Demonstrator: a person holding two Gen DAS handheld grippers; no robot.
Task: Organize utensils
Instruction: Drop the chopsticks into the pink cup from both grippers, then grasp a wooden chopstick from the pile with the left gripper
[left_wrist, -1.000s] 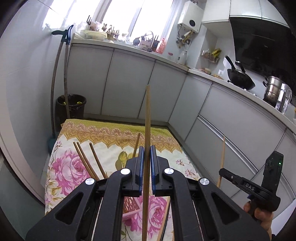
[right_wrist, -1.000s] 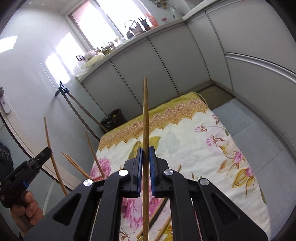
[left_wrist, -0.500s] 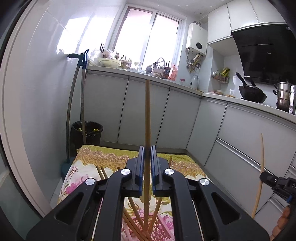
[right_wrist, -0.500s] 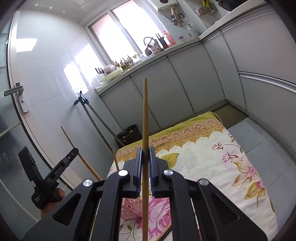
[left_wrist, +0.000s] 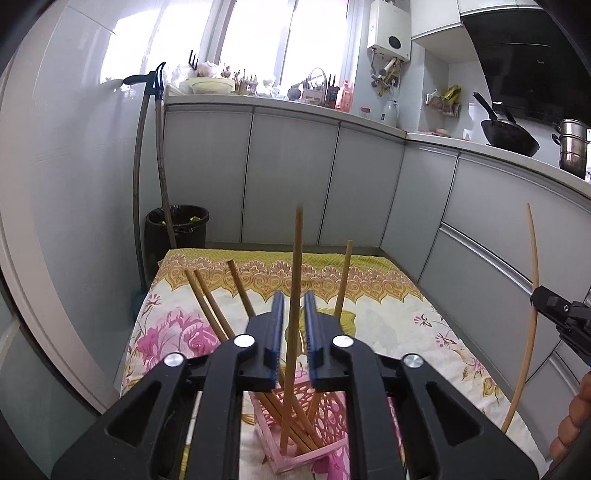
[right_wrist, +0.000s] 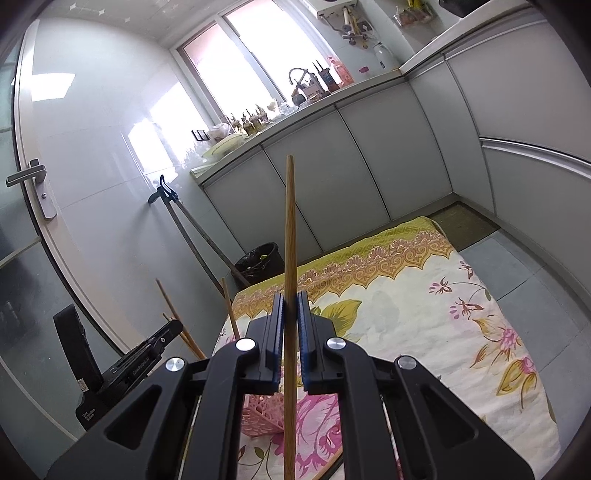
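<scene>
My left gripper (left_wrist: 293, 299) hovers over a pink lattice holder (left_wrist: 325, 417) on the floral cloth. Its jaws are opening, and a gap shows on each side of the upright wooden chopstick (left_wrist: 295, 266) between them. That chopstick's lower end stands inside the holder, among several other chopsticks (left_wrist: 207, 302) leaning out of it. My right gripper (right_wrist: 290, 299) is shut on another chopstick (right_wrist: 290, 229), held upright above the cloth. In the left wrist view it shows at the right edge (left_wrist: 554, 306). The right wrist view shows the left gripper (right_wrist: 173, 328) and the holder (right_wrist: 258, 413) at lower left.
The floral cloth (left_wrist: 406, 325) covers a low surface between grey cabinets (left_wrist: 291, 177). A black bin (left_wrist: 177, 229) and leaning mop handles (left_wrist: 138, 184) stand at the back left. A loose chopstick (right_wrist: 328, 461) lies on the cloth. A wok (left_wrist: 509, 140) sits on the counter.
The left gripper sank toward the pink holder, the chopstick's lower end went into it, and the jaws parted from the stick. The right gripper kept its grip on its chopstick.
</scene>
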